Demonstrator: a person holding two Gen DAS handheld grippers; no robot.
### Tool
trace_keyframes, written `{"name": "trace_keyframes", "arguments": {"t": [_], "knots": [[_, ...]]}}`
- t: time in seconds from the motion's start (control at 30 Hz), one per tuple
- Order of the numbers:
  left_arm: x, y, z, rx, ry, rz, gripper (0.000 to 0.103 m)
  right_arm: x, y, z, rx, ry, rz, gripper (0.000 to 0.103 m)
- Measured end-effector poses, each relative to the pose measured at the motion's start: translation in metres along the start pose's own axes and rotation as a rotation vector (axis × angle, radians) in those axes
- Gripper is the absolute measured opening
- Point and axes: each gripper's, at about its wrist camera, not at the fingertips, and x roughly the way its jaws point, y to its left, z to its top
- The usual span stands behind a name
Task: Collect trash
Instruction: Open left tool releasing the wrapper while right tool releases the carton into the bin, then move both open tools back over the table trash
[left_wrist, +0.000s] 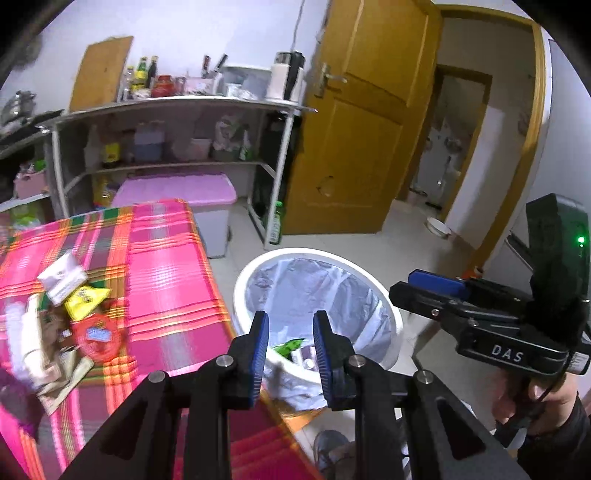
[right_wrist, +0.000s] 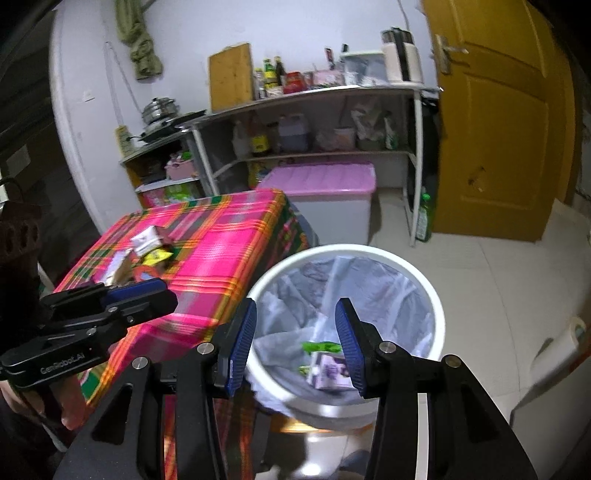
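Note:
A white trash bin (left_wrist: 391, 321) (right_wrist: 436, 295) lined with a clear bag stands on the floor beside the table. Inside lie a green wrapper (right_wrist: 320, 347) (left_wrist: 290, 346) and a small purple-printed box (right_wrist: 330, 373). My left gripper (left_wrist: 290, 338) is open and empty over the bin's near rim. My right gripper (right_wrist: 295, 332) is open and empty above the bin. More trash lies on the pink plaid tablecloth (left_wrist: 166, 273) (right_wrist: 221, 251): a white packet (left_wrist: 61, 277), a yellow wrapper (left_wrist: 85, 301) (right_wrist: 157, 256), a red round item (left_wrist: 96, 336) and paper scraps (left_wrist: 61, 384).
A metal shelf rack (left_wrist: 177, 107) (right_wrist: 314, 92) with bottles and jars stands at the wall. A pink-lidded storage box (left_wrist: 184, 192) (right_wrist: 321, 181) sits under it. A yellow wooden door (left_wrist: 362, 122) (right_wrist: 495, 122) stands to the right. A green bottle (right_wrist: 424, 214) stands on the tiled floor.

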Motion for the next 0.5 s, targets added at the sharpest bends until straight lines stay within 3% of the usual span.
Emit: {"name": "trace_keyframes", "arguments": {"t": [0.5], "knots": [[-0.072, 0.029, -0.025, -0.052, -0.076, 0.132, 0.024, -0.007, 0.065, -0.003, -0.107, 0.002, 0.094, 0.046]]}}
